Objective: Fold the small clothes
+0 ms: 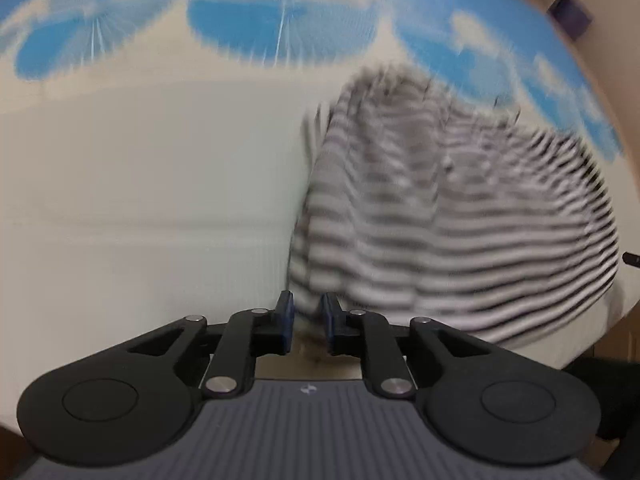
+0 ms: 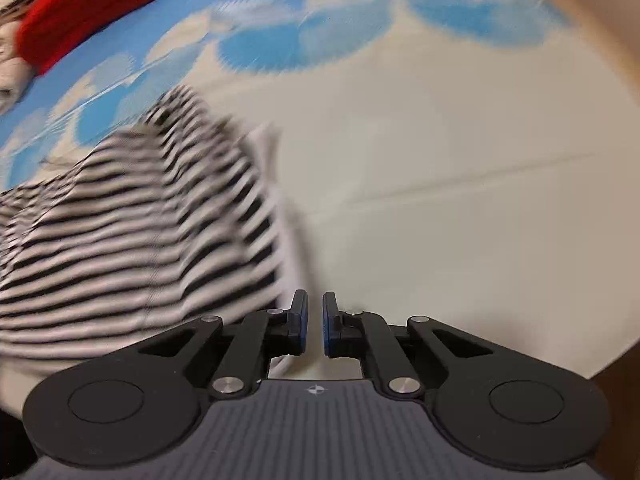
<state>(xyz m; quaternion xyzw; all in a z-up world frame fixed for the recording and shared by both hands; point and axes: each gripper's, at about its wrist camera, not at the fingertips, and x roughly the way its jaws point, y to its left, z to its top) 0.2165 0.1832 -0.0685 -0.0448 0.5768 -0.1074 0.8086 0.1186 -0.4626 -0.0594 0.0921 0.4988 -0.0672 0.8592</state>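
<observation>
A small black-and-white striped garment lies bunched on the cream and blue sheet, blurred by motion. In the left wrist view its near left corner runs down between the fingers of my left gripper, which sit close together on the cloth. In the right wrist view the garment lies to the left, its white edge reaching down beside the left finger of my right gripper. The right jaws are nearly closed with a narrow gap; no cloth shows between them.
The surface is a cream sheet with blue cloud-like prints at the far side. A red cloth item lies at the far left in the right wrist view. The surface's edge shows at the lower right.
</observation>
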